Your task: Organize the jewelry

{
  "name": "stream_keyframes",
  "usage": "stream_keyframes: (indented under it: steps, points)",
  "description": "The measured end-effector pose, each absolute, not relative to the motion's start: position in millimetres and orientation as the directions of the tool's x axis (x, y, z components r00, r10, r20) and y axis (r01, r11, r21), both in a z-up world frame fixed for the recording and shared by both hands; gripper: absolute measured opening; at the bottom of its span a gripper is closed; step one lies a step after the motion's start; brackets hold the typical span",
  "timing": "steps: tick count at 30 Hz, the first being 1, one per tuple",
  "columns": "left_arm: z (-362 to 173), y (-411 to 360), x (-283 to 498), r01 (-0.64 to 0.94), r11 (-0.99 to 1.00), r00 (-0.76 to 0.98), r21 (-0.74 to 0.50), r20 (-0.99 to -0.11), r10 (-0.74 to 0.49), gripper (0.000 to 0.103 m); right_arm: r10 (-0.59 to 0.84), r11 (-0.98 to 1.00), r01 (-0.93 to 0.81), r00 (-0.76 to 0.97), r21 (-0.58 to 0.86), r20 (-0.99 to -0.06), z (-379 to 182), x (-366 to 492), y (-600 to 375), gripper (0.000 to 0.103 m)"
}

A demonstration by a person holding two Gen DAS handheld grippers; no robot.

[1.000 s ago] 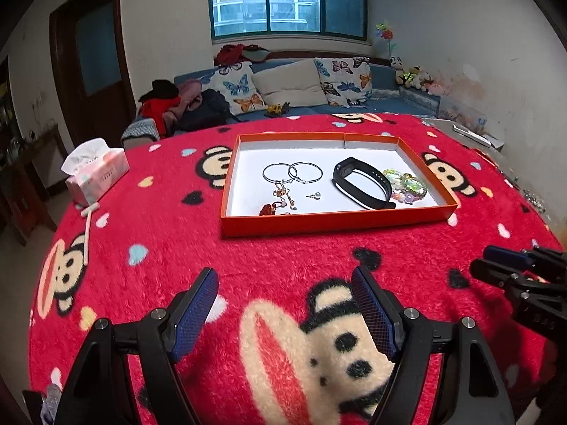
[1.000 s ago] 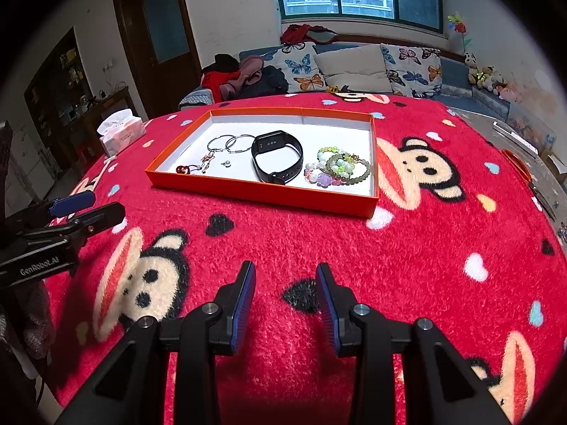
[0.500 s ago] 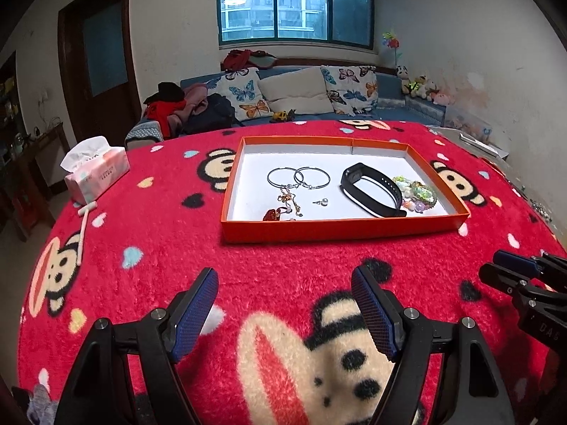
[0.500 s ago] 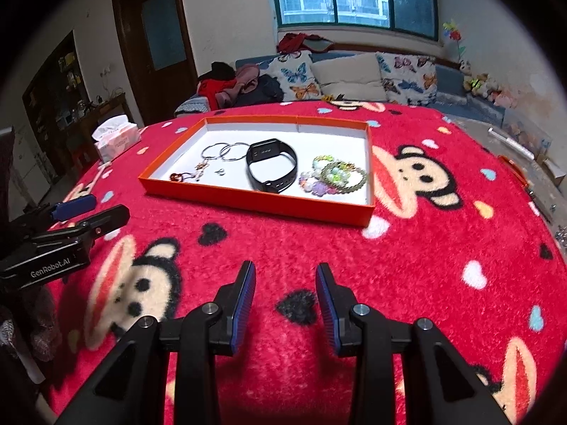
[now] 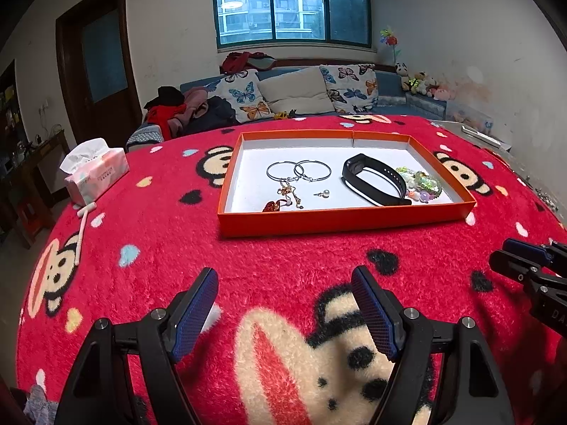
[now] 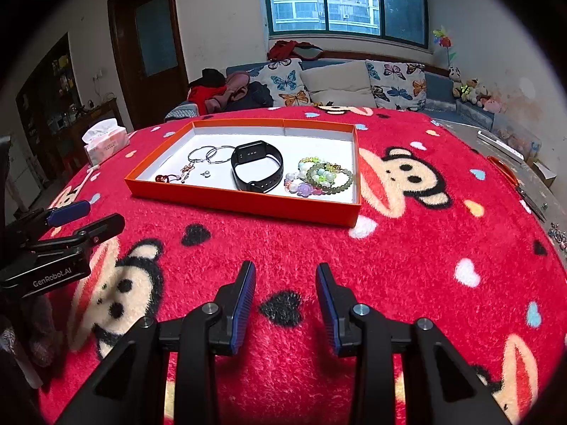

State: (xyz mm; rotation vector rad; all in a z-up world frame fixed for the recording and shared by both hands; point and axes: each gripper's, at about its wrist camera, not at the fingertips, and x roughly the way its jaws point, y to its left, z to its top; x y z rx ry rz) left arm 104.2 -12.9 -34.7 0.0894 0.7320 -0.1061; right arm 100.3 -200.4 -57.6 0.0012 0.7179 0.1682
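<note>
Home living room. A sofa [image 5: 312, 102] against the far wall carries butterfly-print cushions [image 5: 244, 97] and a heap of clothes [image 5: 184, 111] at its left end. Soft toys [image 5: 421, 83] sit on a ledge by the right wall. A wide window [image 5: 290, 14] looks onto apartment blocks; a dark wooden door [image 5: 97, 67] stands on the left. A red monkey-print fleece blanket [image 5: 283, 255] covers the table, with a tissue pack [image 5: 94, 173] near its left edge.
</note>
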Motion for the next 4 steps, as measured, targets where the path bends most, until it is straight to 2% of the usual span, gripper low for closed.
stream_keyframes:
  steps: [4]
  points:
    - [-35.7, -13.4, 102.4, 0.130, 0.989, 0.752, 0.066, -0.657, -0.055, 0.082, 0.153, 0.987, -0.150, 0.742, 0.060, -0.652, -57.7, 99.3, -200.5, 0.039]
